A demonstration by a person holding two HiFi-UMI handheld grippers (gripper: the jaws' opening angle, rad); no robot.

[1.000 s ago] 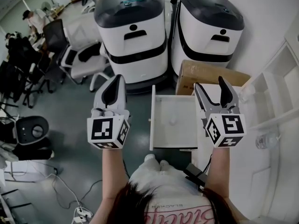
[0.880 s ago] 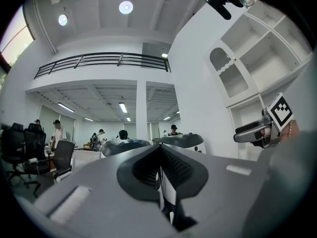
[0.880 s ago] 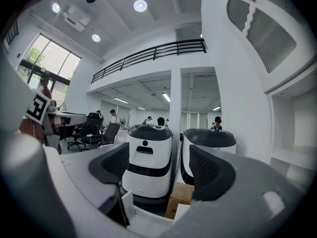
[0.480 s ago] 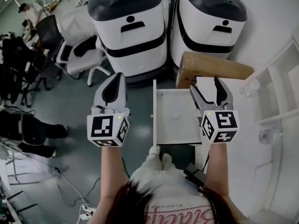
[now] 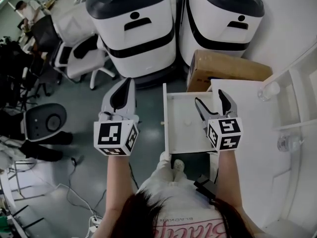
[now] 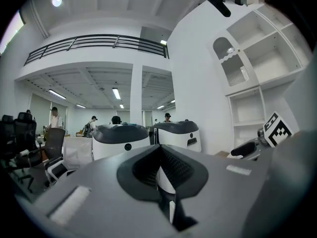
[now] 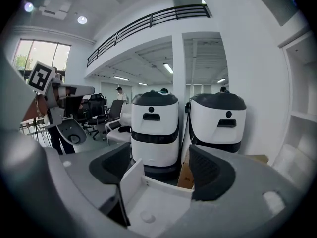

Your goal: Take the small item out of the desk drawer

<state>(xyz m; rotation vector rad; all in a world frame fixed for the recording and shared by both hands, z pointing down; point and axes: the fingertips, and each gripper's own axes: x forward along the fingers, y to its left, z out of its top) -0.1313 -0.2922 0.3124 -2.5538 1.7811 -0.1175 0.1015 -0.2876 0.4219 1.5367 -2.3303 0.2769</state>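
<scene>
The white desk drawer (image 5: 165,125) stands pulled out toward me. In the right gripper view a small pale round item (image 7: 147,216) lies on the floor of the drawer (image 7: 130,182); in the head view it is too faint to pick out. My right gripper (image 5: 210,99) hovers above the drawer's right side, open, with nothing between its fingers. It (image 7: 163,170) looks down into the drawer. My left gripper (image 5: 125,86) hangs over the floor to the left of the drawer, shut and holding nothing. Its jaws (image 6: 159,167) meet in the left gripper view.
Two white-and-black machines (image 5: 138,29) (image 5: 223,19) stand beyond the drawer, with a cardboard box (image 5: 223,68) at its far end. The white desk top (image 5: 257,133) and shelves (image 5: 302,93) lie to the right. Office chairs (image 5: 79,58) stand at left.
My right gripper has moved left from the desk top to above the drawer's right side, jaws a little wider. The left gripper has hardly moved. The head view has shifted.
</scene>
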